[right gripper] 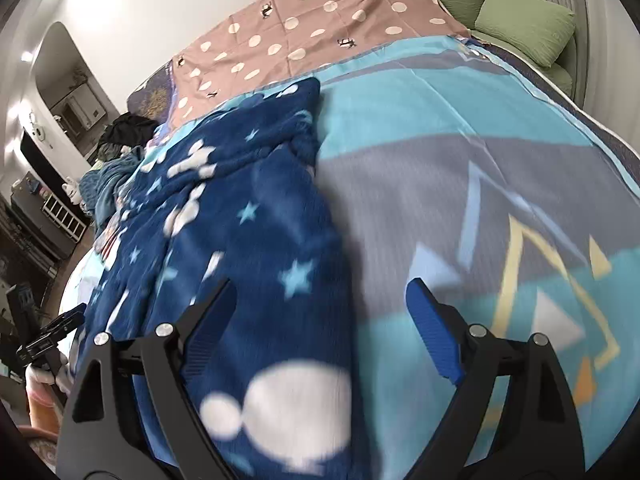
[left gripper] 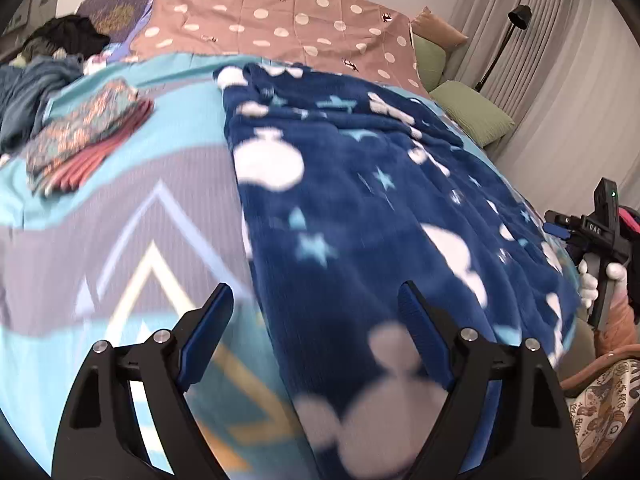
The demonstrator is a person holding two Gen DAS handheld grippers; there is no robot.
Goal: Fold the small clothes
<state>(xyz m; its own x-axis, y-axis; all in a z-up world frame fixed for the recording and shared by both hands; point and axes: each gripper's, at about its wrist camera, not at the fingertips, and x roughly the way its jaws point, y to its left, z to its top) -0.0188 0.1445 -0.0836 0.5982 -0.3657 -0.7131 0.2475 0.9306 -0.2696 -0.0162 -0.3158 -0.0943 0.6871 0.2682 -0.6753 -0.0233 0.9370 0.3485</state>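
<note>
A dark blue fleece garment (left gripper: 360,208) with white mouse heads and pale stars lies spread flat on the bed; it also shows in the right wrist view (right gripper: 240,248). My left gripper (left gripper: 316,300) is open and empty, above the garment's near left edge. My right gripper (right gripper: 320,300) is open and empty, above the garment's near right edge. The right gripper also shows at the far right of the left wrist view (left gripper: 560,228), beside the garment's right side.
The bed has a teal and grey patterned cover (left gripper: 132,220) and a pink dotted sheet (left gripper: 280,20) behind. Folded patterned clothes (left gripper: 84,136) lie at left, with a heap of dark clothes (left gripper: 48,60) beyond. Green pillows (left gripper: 472,112) lie at right.
</note>
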